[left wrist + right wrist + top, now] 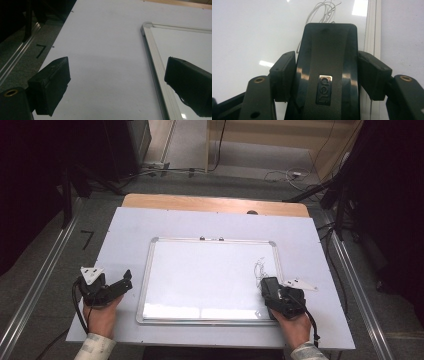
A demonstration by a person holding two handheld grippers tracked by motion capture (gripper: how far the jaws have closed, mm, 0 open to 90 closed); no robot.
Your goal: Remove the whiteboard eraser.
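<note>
Black eraser [328,67] clamped in right tool [327,75].

Overhead and close views sharing whiteboard [210,275]

A glossy black eraser [327,65] lies on a white whiteboard [200,275] with a silver frame; thin scribbles [260,266] mark it.

A silver badge reading "deli" sits on the black whiteboard eraser [327,72]; a black "7" mark [87,239] stands on the floor at the table's nine o'clock.
</note>
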